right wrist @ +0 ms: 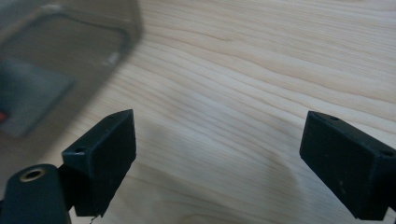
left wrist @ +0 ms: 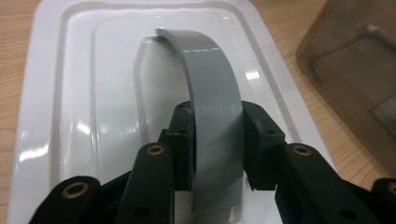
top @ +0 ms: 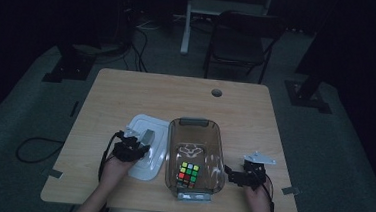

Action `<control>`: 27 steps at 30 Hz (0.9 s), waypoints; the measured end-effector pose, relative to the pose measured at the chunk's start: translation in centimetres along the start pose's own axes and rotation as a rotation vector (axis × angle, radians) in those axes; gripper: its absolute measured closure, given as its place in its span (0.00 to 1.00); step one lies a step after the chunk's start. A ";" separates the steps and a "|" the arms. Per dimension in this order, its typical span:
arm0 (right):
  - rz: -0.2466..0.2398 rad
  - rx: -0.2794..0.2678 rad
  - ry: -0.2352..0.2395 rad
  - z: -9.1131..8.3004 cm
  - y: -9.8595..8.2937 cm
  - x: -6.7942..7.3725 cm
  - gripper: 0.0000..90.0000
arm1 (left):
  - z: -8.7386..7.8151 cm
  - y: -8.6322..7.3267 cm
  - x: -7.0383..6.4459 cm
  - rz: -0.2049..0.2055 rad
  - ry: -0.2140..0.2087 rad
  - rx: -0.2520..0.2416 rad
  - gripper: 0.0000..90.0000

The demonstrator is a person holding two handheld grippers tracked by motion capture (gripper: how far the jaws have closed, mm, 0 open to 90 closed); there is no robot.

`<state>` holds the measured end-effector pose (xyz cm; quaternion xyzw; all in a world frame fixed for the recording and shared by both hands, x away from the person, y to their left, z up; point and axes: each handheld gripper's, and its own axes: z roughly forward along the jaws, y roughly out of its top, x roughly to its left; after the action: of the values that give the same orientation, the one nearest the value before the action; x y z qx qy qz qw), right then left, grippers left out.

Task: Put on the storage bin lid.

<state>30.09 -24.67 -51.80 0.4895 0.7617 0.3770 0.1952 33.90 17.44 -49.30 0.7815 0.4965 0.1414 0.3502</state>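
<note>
On the table [top: 127,89], left of the bin, the white lid [top: 155,154] lies flat with its grey handle [left wrist: 212,88] arched up. Left gripper [top: 140,144] sits over the lid; in the left gripper view its 2 fingers [left wrist: 180,135] are pinched on the grey handle, 1 on each side, touching it. Clear bin [top: 219,138] stands just beside the lid, touching or nearly so along the lid's right edge, can't tell which. Rubik's cube [top: 188,174] sits inside the bin, toward the near end. Right gripper [top: 229,173] is low at the bin's right wall, near the near corner; contact with the wall can't be told. In the right gripper view its fingers [right wrist: 105,156] are spread wide, bare table between them, bin corner [right wrist: 70,51] at upper left.
</note>
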 end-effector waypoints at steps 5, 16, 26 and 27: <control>0.017 -0.040 0.074 -0.4 0.4 1.1 0.12 | -0.5 0.1 0.9 -0.032 0.015 -0.024 0.77; -0.017 -0.008 0.128 0.2 0.2 2.6 0.14 | -2.7 0.2 2.0 -0.057 0.014 -0.053 0.78; -0.017 -0.001 0.146 0.6 0.2 2.8 0.14 | -5.9 1.5 3.0 -0.069 -0.005 -0.087 0.78; -0.021 -0.003 0.148 0.7 0.2 2.9 0.14 | -6.2 1.7 3.2 -0.080 -0.011 -0.092 0.78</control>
<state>29.39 -21.75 -51.87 0.4520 0.7785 0.4112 0.1430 33.00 22.30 -44.05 0.7448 0.5185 0.1455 0.3941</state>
